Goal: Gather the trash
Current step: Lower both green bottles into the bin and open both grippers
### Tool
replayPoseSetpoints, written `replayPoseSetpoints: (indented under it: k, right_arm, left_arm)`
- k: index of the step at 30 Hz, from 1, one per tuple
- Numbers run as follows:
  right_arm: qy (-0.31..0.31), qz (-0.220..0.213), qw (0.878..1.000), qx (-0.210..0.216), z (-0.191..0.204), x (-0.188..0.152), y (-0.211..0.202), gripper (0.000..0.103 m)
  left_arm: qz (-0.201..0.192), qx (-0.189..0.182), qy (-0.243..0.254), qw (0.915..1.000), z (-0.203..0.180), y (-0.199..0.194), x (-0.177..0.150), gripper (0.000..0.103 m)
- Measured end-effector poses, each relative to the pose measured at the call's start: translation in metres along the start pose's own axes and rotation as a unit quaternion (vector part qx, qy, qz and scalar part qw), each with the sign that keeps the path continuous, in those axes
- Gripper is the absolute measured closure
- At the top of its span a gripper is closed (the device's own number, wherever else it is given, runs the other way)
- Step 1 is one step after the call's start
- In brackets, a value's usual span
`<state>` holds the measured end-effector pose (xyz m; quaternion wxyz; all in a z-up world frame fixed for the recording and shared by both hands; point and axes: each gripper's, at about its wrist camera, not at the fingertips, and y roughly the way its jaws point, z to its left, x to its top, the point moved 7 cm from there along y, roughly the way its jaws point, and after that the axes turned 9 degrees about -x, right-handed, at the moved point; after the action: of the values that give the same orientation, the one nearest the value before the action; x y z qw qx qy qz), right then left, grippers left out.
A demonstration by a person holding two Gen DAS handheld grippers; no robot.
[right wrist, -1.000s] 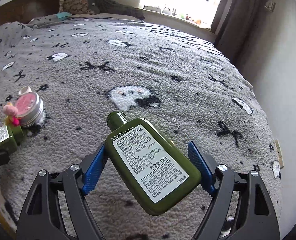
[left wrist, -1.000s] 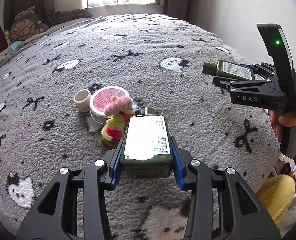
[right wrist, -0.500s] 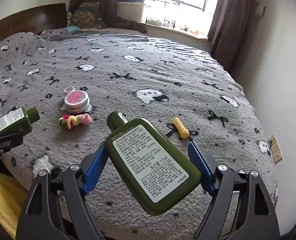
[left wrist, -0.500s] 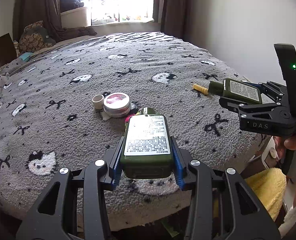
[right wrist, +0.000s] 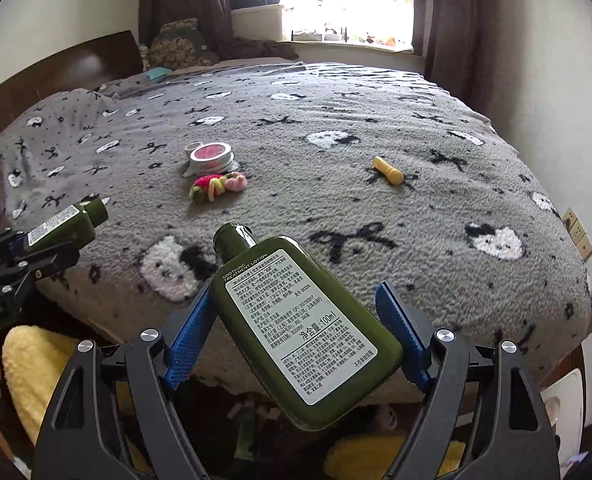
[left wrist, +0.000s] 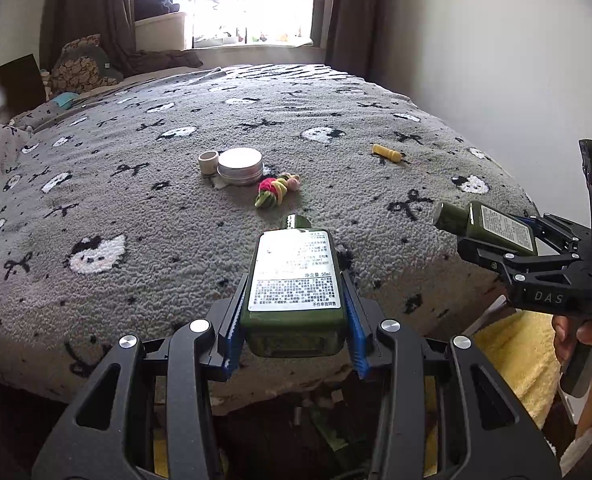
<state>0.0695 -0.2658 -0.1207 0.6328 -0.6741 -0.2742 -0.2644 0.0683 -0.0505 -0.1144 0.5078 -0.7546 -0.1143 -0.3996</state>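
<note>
"SOOTHING TREATMENT LOTION" and "100ml" on the larger green bottle's label [right wrist: 300,325]; "50ml" on the smaller bottle's label [left wrist: 294,271]; "DAS" on the right gripper [left wrist: 492,236]

I count two green bottles [right wrist: 304,328] [right wrist: 69,222], one tin [right wrist: 211,157], one yellow tube [right wrist: 388,170], one hair-tie bundle [right wrist: 215,186], one small cap [left wrist: 208,159].

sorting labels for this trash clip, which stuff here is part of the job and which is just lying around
In the job:
- small green bottle, gripped by the left gripper
- larger green lotion bottle, gripped by the right gripper

Lying on the bed, whether trash unclear:
- round tin
- small white cap
- hair ties
- yellow tube
</note>
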Motion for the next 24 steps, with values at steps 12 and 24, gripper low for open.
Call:
replayPoseSetpoints:
  k: [12, 24]
  right_arm:
    - [0.007, 0.071, 0.997, 0.018, 0.015, -0.075, 0.004, 0.022]
    - [0.008, 0.181, 0.983, 0.043, 0.036, -0.145, 0.042, 0.022]
  left_arm:
    - [0.063, -0.017, -0.019, 0.9977, -0.010, 0.012, -0.076, 0.063]
    - [0.157, -0.038, -0.050, 0.9855, -0.009, 0.057, -0.150, 0.063]
